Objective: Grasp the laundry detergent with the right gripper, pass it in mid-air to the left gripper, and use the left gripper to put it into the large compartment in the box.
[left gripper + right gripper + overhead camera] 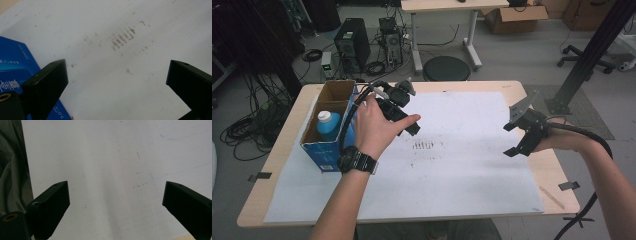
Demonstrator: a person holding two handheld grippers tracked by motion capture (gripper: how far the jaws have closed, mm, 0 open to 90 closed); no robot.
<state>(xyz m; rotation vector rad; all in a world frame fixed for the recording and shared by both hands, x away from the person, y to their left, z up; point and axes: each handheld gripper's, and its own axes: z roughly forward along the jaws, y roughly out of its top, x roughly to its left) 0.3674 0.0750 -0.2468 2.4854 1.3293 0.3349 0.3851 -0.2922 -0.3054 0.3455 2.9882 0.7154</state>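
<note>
Bottle (329,124) upright in blue box (323,150) from above, left claw (117,75) and right claw (116,195) wide, empty.

Left gripper (404,117) and right gripper (518,137) both hover with fingers spread wide, holding nothing.

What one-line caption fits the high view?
Left gripper open beside a blue box holding a bottle; right gripper open over the white sheet.

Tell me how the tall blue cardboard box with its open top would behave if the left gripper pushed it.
The blue cardboard box stands tall and narrow, so a high push would likely tip it. The blue bottle with a white cap inside probably adds weight. On the white paper sheet it may slide.
</note>
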